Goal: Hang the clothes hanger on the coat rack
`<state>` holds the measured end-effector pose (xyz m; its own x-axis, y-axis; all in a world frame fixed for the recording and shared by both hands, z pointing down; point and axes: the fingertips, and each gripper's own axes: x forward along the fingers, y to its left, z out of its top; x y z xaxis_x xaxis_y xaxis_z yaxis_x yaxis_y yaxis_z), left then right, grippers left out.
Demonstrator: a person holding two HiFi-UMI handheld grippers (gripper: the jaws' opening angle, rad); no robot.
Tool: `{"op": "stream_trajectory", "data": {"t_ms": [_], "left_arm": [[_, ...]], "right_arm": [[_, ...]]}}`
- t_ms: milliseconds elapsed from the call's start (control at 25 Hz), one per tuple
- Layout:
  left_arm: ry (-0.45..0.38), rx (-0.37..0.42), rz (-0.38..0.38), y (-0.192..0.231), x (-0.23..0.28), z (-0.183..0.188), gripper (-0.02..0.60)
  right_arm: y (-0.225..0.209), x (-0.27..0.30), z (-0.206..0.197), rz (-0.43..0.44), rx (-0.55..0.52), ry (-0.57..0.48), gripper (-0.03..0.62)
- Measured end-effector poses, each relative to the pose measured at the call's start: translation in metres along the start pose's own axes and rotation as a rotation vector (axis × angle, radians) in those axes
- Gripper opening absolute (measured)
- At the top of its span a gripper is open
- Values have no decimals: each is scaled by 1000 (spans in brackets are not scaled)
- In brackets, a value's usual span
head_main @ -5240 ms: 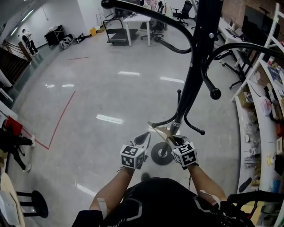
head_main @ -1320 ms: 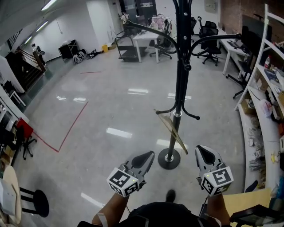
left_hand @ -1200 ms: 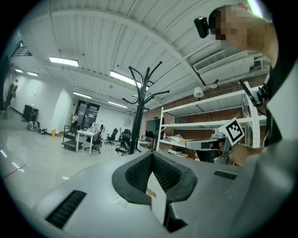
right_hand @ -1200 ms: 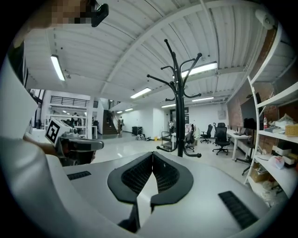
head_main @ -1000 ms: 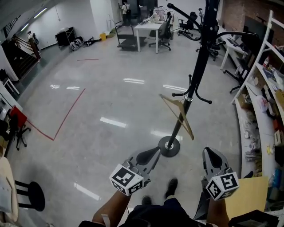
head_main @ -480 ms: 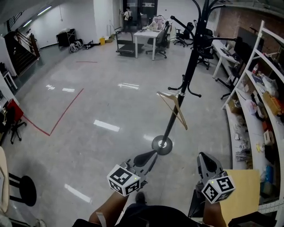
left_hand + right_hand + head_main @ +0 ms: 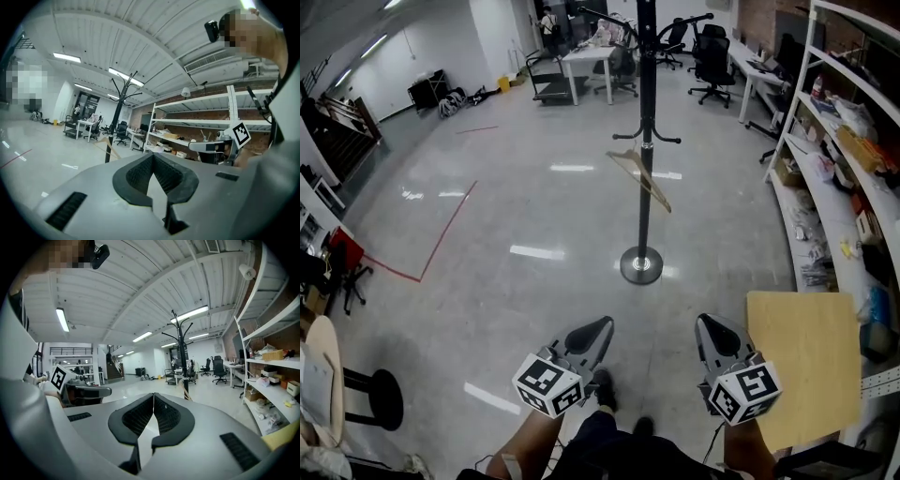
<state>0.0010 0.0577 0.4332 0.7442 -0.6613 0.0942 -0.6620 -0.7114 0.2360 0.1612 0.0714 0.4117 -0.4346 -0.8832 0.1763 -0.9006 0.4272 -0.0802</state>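
Note:
The black coat rack [image 7: 645,141] stands on its round base [image 7: 640,265] in the middle of the floor, well ahead of me. A light wooden clothes hanger [image 7: 639,176] hangs from one of its low hooks, tilted along the pole. My left gripper [image 7: 598,325] and right gripper [image 7: 705,323] are low in the head view, side by side, far from the rack. Both are shut with nothing between the jaws. In the left gripper view the rack [image 7: 115,117] and hanger [image 7: 107,149] show beyond the gripper [image 7: 153,157]. The right gripper [image 7: 153,395] also faces the rack [image 7: 182,352].
White shelving [image 7: 834,141] full of items runs along the right. A light wooden tabletop [image 7: 802,361] is at my right side. A black stool [image 7: 380,398] stands at the left. A red floor line [image 7: 441,239], desks and office chairs [image 7: 712,66] lie further off.
Both grippers, earlier at the rack with the hanger, have come away. The view has backed off, so the rack with the hanger on it now stands farther ahead.

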Motion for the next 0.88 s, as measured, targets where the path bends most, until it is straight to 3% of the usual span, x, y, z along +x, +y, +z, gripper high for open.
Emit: {"op": "stream_trajectory", "data": {"t_ms": [240, 520, 880], "left_arm": [[-14, 29, 9, -36, -48, 8, 0], [-45, 34, -22, -61, -115, -6, 0], [-43, -18, -37, -55, -249, -37, 0]], "right_arm": [[26, -43, 2, 5, -7, -27, 9], [76, -85, -3, -62, -68, 1, 9], [193, -139, -38, -126, -42, 21, 9]]}}
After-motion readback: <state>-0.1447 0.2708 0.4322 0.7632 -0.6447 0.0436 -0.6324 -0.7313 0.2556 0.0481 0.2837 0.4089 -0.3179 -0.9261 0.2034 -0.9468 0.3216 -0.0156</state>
